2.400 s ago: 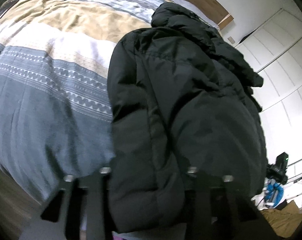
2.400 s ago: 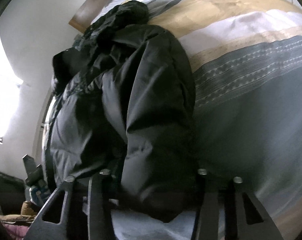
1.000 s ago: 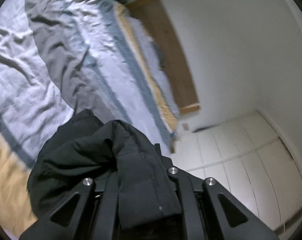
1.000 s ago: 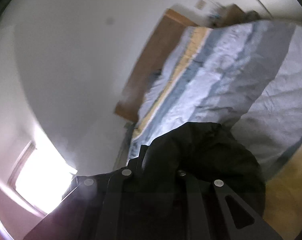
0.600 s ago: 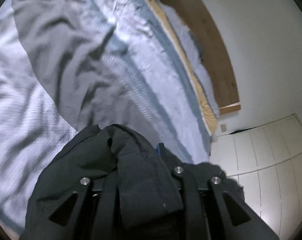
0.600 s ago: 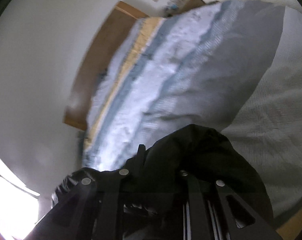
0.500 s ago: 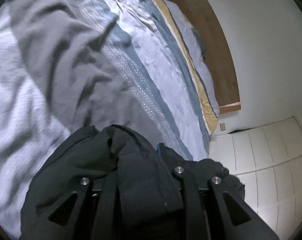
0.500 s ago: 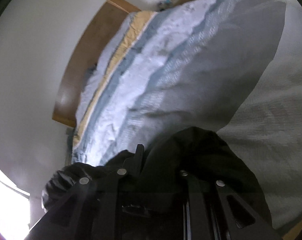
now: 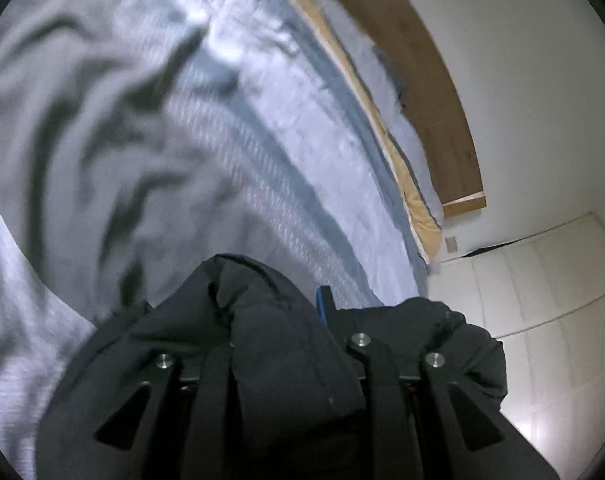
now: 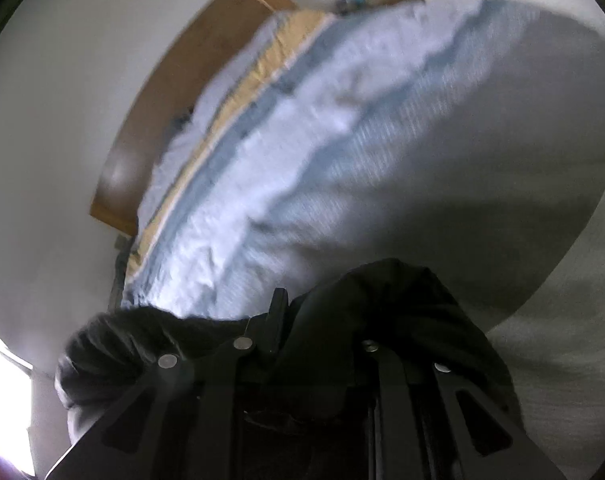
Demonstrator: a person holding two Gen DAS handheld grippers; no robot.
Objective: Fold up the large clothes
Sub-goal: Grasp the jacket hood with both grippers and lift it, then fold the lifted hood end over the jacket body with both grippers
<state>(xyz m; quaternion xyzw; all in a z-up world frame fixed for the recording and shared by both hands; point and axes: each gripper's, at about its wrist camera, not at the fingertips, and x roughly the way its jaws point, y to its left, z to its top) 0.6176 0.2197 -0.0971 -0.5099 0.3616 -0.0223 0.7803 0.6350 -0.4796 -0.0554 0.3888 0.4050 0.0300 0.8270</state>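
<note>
Both hand-held grippers grasp the black jacket: the left hand-held gripper point(image 9: 286, 364) pinches a thick fold, its jaws having just eased slightly, and the right hand-held gripper point(image 10: 322, 344) is clenched on another. The jacket point(image 9: 262, 320) bunches directly at their tips above the bed point(image 9: 162, 140), its headboard edge point(image 9: 422, 92) ahead. Neither is nearer.

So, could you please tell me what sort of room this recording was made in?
Most likely a bedroom at home. A striped duvet covers a bed, a wooden headboard stands against the white wall, and pale cupboard doors that look like a wardrobe fill the corner.
</note>
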